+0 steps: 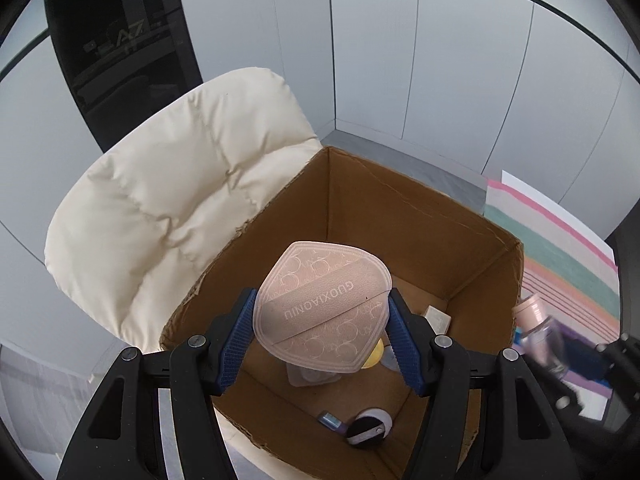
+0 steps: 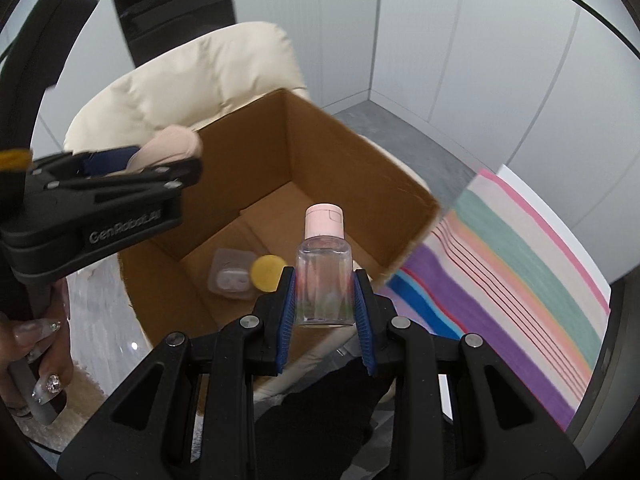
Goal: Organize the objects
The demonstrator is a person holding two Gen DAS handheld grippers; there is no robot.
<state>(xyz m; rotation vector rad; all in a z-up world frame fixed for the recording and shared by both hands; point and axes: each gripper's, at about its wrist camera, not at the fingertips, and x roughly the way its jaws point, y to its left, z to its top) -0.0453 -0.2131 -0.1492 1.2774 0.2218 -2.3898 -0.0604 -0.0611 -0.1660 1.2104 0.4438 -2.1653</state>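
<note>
My left gripper (image 1: 322, 322) is shut on a pink powder-puff case (image 1: 320, 304) with raised lettering, held over the open cardboard box (image 1: 400, 208). In the right wrist view the same case (image 2: 170, 148) shows at the left, above the box (image 2: 320, 148). My right gripper (image 2: 324, 300) is shut on a small clear bottle with a pink cap (image 2: 324, 272), upright above the box's near right wall. That bottle (image 1: 540, 332) appears blurred at the right edge of the left wrist view.
Inside the box lie a yellow disc (image 2: 267, 273), a clear plastic case (image 2: 232, 276), a white packet (image 1: 438, 316), a black-and-white round item (image 1: 368, 426) and a small blue item (image 1: 330, 420). The box sits on a cream cushioned chair (image 1: 168, 208). A striped cloth (image 2: 520, 280) lies right.
</note>
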